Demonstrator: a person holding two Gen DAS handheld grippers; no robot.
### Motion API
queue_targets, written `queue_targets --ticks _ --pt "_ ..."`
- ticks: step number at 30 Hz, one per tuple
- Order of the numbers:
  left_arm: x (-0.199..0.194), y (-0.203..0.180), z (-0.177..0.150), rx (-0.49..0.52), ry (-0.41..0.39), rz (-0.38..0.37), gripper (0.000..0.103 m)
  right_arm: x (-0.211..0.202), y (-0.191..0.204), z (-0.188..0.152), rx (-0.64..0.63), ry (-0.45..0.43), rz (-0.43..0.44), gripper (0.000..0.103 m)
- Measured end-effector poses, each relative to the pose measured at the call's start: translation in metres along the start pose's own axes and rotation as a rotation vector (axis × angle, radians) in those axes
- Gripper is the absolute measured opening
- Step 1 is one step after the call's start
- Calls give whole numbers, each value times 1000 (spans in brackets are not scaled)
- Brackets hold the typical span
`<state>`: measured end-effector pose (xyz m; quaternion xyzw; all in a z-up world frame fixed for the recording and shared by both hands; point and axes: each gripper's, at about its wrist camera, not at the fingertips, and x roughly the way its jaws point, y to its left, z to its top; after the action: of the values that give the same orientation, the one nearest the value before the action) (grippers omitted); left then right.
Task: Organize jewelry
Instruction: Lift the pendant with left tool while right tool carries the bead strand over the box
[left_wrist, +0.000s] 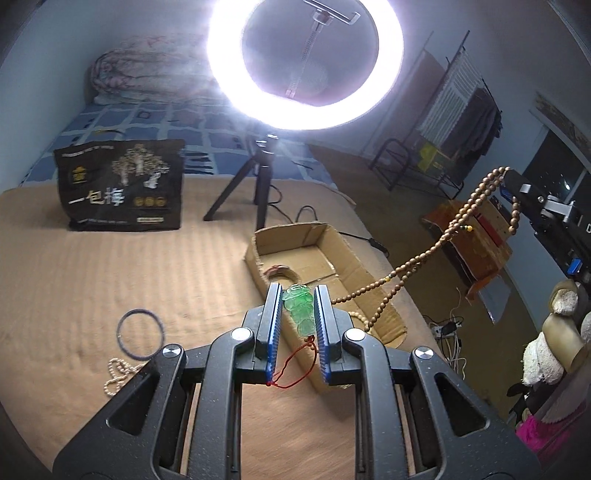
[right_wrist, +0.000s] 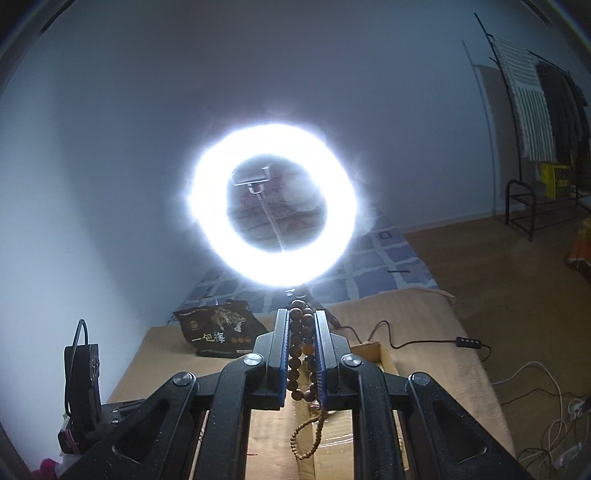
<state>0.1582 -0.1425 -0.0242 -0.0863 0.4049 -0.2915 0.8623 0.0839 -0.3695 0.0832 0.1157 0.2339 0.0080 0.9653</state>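
Left gripper (left_wrist: 297, 314) pinching 1 green pendant (left_wrist: 298, 312), right gripper (right_wrist: 301, 349) clamping perhaps 1 bead strand (right_wrist: 300, 354)

Green pendant (left_wrist: 299, 312): translucent, carved, on a thin red cord (left_wrist: 295, 363). Pinched between the jaws of the left gripper (left_wrist: 297, 295), lifted above the near end of the box; cord trails down and loops toward the near side.

Wooden bead necklace (left_wrist: 424, 254): long strand of small brown beads, a few yellow and green spacers. Clamped in the right gripper (right_wrist: 301, 315) at upper right, draped down-left into the box, coiling at its near right edge.

Cardboard box (left_wrist: 373, 291): open, shallow, on the bed, centre-right.

Dark ring band (left_wrist: 140, 334): flat on bed, near left.

Pale bead chain (left_wrist: 116, 374): bunched just nearer than the band.
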Motion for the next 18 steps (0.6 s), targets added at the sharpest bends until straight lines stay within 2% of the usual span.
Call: queue_targets --ticks 9,18 --pt "35 -36 9 35 24 -52 16 31 -15 -12 -19 96 -24 10" --pt "74 -48 4 37 71 -77 16 52 -36 -23 9 160 -61 10"
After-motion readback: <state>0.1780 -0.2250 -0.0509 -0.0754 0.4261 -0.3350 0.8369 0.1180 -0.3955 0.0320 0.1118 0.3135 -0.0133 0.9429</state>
